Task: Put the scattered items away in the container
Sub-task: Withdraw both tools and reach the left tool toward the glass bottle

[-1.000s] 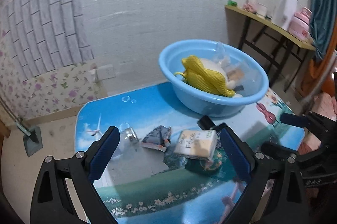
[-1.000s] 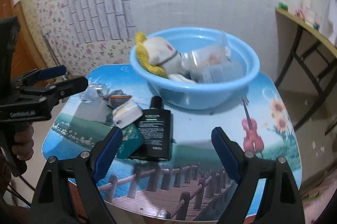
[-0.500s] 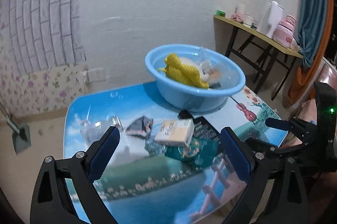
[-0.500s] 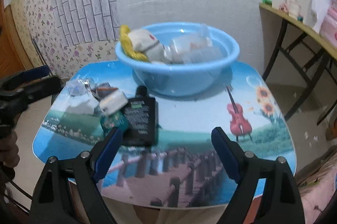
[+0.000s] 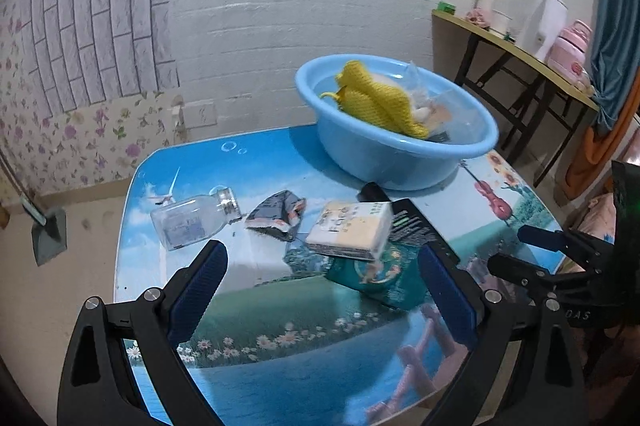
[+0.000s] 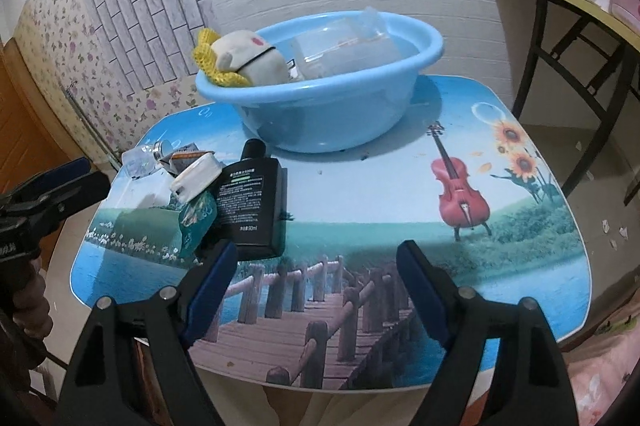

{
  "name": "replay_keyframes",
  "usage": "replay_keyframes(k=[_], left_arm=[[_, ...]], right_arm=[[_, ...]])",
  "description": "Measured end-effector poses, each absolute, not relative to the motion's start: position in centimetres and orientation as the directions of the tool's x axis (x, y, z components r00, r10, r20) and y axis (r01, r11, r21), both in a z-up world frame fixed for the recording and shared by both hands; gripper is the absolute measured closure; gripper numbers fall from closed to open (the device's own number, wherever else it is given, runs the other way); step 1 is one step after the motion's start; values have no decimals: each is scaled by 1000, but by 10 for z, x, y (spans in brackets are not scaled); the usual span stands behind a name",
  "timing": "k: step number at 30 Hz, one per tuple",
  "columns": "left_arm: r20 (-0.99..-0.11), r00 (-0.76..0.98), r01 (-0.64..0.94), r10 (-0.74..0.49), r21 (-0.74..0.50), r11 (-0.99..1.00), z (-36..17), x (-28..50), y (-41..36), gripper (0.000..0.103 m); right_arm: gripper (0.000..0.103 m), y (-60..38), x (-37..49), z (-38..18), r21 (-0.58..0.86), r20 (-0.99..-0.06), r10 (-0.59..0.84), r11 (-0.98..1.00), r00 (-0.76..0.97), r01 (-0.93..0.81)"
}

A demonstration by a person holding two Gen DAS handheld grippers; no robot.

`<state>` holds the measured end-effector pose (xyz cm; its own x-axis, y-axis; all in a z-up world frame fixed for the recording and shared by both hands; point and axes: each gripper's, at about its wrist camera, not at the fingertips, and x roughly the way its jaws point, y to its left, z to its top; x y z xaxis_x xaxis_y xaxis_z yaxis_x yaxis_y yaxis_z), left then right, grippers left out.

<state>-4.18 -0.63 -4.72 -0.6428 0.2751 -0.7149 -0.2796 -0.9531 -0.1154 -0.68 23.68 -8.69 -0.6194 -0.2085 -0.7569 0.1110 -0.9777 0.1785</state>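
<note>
Still scattered: clutter lies beside the blue basin (image 6: 320,106) on the picture-printed table (image 6: 360,202).
Black bottle (image 6: 252,202), green pouch (image 5: 376,278), cream box (image 5: 350,236), glass jar (image 5: 192,222); left gripper (image 5: 322,290) released, right gripper (image 6: 316,290) closing on nothing.

Basin (image 6: 320,114) behind bottle (image 6: 256,198); box (image 5: 348,232) on pouch (image 5: 380,278).

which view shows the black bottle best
The right wrist view. There the black bottle lies flat on the table in plain sight, cap and label text showing. In the left wrist view only its cap and part of the body show, behind the white box.
</note>
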Motion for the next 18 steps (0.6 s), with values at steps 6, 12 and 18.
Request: replay_keyframes(k=[6, 12, 18], left_arm=[[-731, -659, -191, 176, -64, -980, -58, -64, -38, 7], [-756, -652, -115, 61, 19, -993, -73, -95, -77, 7], [-776, -625, -80, 85, -45, -996, -86, -120, -100, 7]], right_arm=[[20, 228, -16, -96, 187, -771, -231, -973, -594, 137], [20, 216, -33, -112, 195, -804, -236, -972, -546, 134], [20, 203, -43, -112, 210, -806, -265, -964, -530, 162]])
